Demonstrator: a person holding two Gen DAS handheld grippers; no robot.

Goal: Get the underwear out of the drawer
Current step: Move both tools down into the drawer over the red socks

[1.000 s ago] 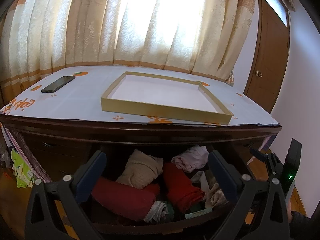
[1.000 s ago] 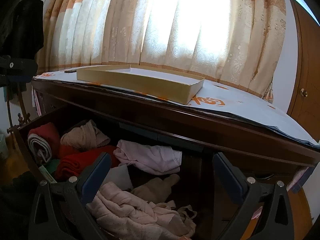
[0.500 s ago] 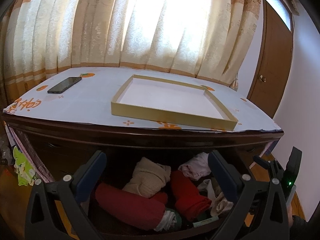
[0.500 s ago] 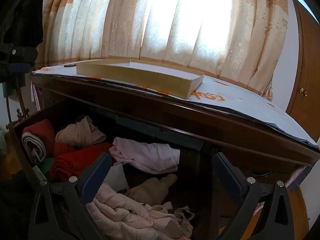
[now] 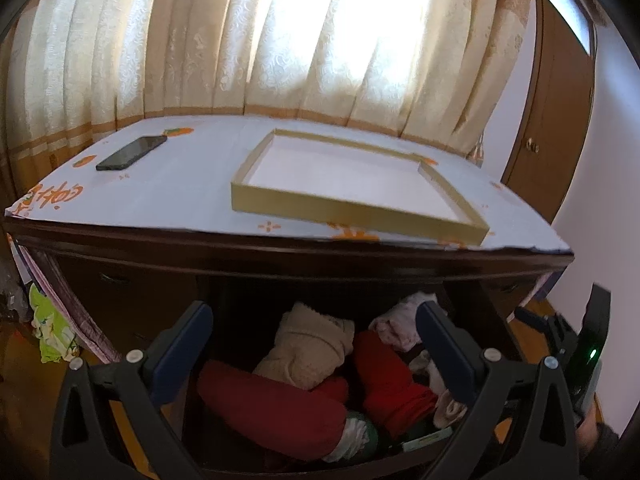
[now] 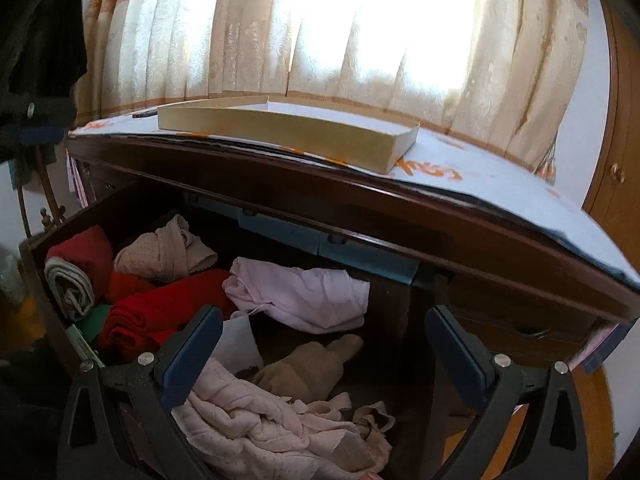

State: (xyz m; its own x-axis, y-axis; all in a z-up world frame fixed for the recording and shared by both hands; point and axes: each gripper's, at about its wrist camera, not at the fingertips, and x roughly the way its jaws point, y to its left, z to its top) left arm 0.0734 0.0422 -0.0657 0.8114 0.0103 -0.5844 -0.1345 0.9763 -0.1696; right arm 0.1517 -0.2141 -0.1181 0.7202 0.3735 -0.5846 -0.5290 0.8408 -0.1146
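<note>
From the left wrist we see our left tool (image 5: pixel 314 336) spread apart and empty above the open drawer (image 5: pixel 472 304), where a beige bundle (image 5: pixel 308 350) lies between red rolls (image 5: pixel 272 400). We should pick one loose garment and lower squarely over it, so neighbours stay put. On the counter (image 5: pixel 180 184) rest a shallow tray (image 5: pixel 352 204) and a phone (image 5: pixel 132 153), curtains behind.

From the right wrist, our right tool (image 6: pixel 324 350) likewise stands apart, holding nothing, over the underwear: a pale pink piece (image 6: pixel 308 298) and a crumpled pink heap (image 6: pixel 272 428) just below. We would pinch a raised fold, not the drawer floor. A wooden door (image 6: pixel 616 152) stands at right.
</note>
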